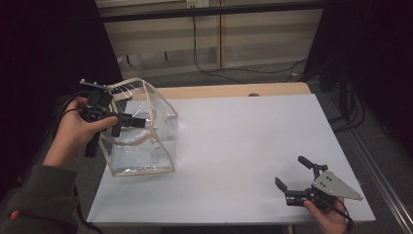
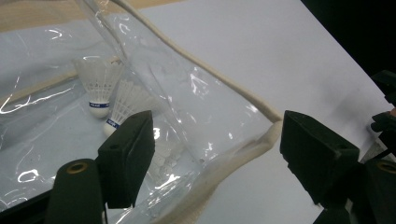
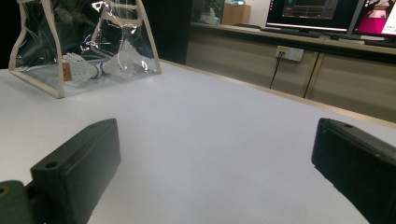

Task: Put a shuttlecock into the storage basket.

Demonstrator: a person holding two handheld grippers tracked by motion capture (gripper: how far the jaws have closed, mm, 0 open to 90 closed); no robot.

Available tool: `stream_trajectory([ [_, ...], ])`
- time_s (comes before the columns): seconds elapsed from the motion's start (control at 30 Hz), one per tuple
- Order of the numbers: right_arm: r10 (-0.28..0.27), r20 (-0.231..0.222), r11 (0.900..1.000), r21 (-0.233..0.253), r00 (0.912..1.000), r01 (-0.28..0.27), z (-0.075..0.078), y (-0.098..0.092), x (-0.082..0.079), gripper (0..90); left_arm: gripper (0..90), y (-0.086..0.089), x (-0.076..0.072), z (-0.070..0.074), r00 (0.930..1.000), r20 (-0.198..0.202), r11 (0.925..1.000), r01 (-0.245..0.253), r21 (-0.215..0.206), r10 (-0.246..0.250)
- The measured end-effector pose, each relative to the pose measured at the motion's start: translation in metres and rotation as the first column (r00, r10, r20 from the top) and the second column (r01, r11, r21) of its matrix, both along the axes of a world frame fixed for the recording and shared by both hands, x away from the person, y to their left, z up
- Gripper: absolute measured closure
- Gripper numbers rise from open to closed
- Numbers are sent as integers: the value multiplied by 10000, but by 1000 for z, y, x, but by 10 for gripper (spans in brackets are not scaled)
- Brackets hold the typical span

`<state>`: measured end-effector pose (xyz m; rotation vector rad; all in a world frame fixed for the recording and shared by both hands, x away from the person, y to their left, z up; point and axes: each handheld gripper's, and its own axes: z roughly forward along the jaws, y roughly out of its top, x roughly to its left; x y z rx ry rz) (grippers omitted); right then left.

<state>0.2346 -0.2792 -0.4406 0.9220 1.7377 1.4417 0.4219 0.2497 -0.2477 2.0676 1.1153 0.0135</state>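
A clear plastic bag (image 1: 141, 141) with cream trim stands at the left of the white table (image 1: 243, 141). My left gripper (image 1: 130, 124) hovers at its top opening. In the left gripper view this gripper (image 2: 212, 144) is open, and the bag's cream rim (image 2: 233, 88) runs between the jaws without being pinched. Two white shuttlecocks (image 2: 99, 86) (image 2: 125, 102) lie inside on the bag's bottom. My right gripper (image 1: 290, 170) is open near the front right edge, with nothing between its jaws. From the right gripper (image 3: 215, 158), the bag (image 3: 84, 42) and its shuttlecocks (image 3: 79, 70) appear far off at upper left.
A bare wooden strip (image 1: 229, 90) borders the table's far edge. Cables (image 1: 214, 68) trail on the floor behind it. Monitors (image 3: 327, 14) and a long counter (image 3: 289, 60) stand beyond the table in the right gripper view. A broad stretch of white surface lies between the two grippers.
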Motion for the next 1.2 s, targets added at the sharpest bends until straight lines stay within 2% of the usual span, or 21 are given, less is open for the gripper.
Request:
stream_trajectory([
  [0.17, 13, 5, 10000, -3, 10000, -13, 0, 0, 0, 15, 251, -1, -4, 5, 9998, 129, 9997, 169, -155, -167],
  [0.27, 8, -3, 10000, -3, 10000, -8, 0, 0, 0, 15, 242, -2, -7, 6, 9995, 90, 9993, 292, -249, -290],
  [0.37, 2, 3, 10000, -7, 10000, -2, 0, -1, 0, 15, 236, -2, -10, 5, 9993, 96, 9993, 365, -126, -364],
  [0.5, -10, -2, 10000, 2, 10000, 10, 1, -1, 0, 15, 227, -1, -15, 6, 9988, 44, 9983, 489, -311, -488],
  [0.7, -11, 25, 10000, -47, 10000, 11, 1, 0, 0, 15, 221, -2, -20, 5, 9972, 36, 9971, 745, -149, -745],
  [1.2, 0, 22, 10000, -52, 10000, 0, 0, 0, -1, 15, 219, 0, -30, 4, 9930, 96, 9925, 1178, -316, -1176],
])
